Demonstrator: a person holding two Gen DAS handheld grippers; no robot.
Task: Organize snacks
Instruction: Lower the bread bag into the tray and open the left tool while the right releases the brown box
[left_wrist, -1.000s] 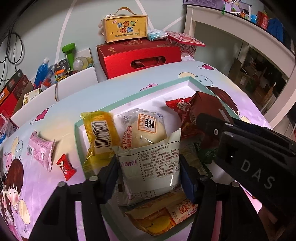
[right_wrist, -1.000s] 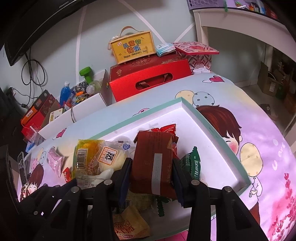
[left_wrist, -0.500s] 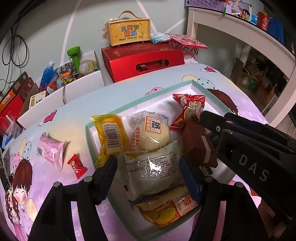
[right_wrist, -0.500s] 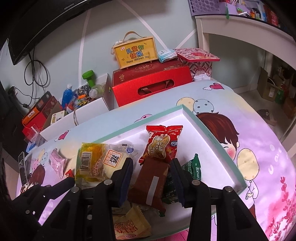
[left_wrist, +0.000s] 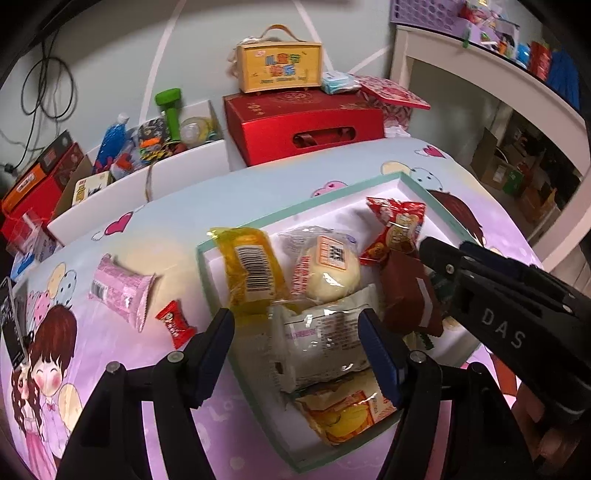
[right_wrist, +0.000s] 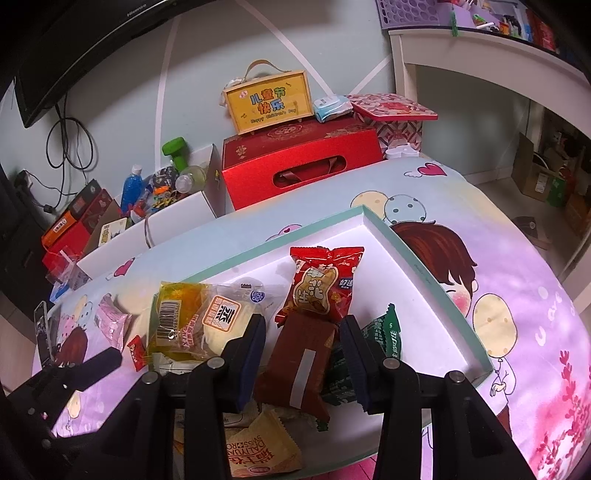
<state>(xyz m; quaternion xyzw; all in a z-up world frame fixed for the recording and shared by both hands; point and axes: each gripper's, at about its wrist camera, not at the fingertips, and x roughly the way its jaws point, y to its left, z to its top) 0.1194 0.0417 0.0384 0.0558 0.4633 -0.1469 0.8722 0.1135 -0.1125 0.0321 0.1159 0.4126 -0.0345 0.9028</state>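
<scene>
Two handheld grippers hover over a shallow white tray with a mint-green rim (right_wrist: 424, 258) on a cartoon-print tablecloth (left_wrist: 258, 192). Judging by the layout, the sorting is well along: most snacks already lie inside the tray, and both grippers appear to have just let go of a packet each.

In the left wrist view, the left gripper (left_wrist: 295, 343) fills the lower centre of the frame. Its blue-padded fingers are spread wide, with a clear gap on each side of a white sealed pastry packet (left_wrist: 321, 343) that lies flat in the tray below them. They grip nothing.

In the right wrist view, the right gripper (right_wrist: 303, 350) sits at lower centre, fingers likewise apart. Between them, untouched, lies a dark brown packet with a pale strip (right_wrist: 295, 373), resting on other snacks. Above it in the frame is a red peanut bag (right_wrist: 321, 291); to its right, a green packet (right_wrist: 380, 336); to its left, a yellow packet (right_wrist: 173, 314) and a round steamed bun in clear wrap (right_wrist: 221, 321).

Two snacks remain outside the tray, left of centre in the left wrist view: a pink wrapped snack (left_wrist: 118, 291) and a small red candy (left_wrist: 175, 323). The likely next move is for the left gripper to swing towards them, lower over one and close on it. The flat candy will need a low, careful pinch.
</scene>
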